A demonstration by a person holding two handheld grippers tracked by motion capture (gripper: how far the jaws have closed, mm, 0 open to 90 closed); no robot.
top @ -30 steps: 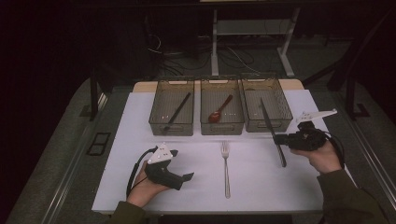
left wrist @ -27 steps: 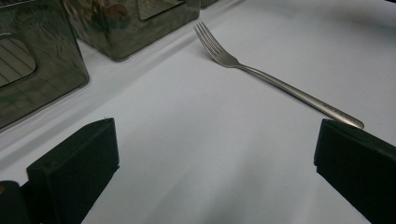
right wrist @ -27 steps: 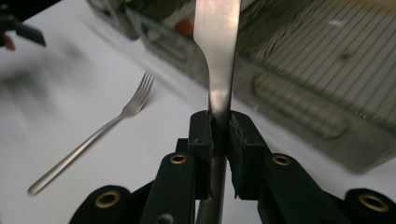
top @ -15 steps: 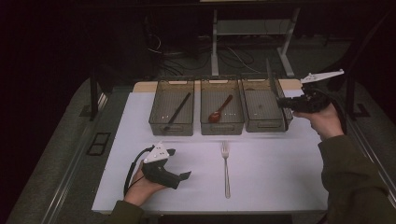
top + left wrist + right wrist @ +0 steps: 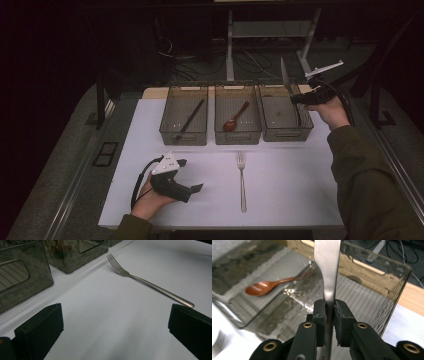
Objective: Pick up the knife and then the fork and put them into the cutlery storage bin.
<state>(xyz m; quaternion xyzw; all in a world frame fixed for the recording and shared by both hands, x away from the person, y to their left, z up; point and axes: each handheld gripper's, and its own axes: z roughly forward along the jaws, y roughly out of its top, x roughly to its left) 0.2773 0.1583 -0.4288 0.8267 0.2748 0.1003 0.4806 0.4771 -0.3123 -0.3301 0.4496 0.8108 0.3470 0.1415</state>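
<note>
Jaws of your right gripper (image 5: 330, 308) clamp the flat steel knife (image 5: 327, 270) above the right clear plastic bin (image 5: 285, 120); your left gripper (image 5: 115, 322) rests wide open, empty, near the white worktop's (image 5: 290, 190) front-left corner.

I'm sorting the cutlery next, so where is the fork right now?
The fork lies on the white table in the high view, just in front of the middle bin, tines toward it, right of the left tool.

knife (image 5: 284, 76) lifted from table to right bin (image 5: 285, 129)

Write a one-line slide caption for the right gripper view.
Right gripper clamps a knife upright above the clear bin.
</note>
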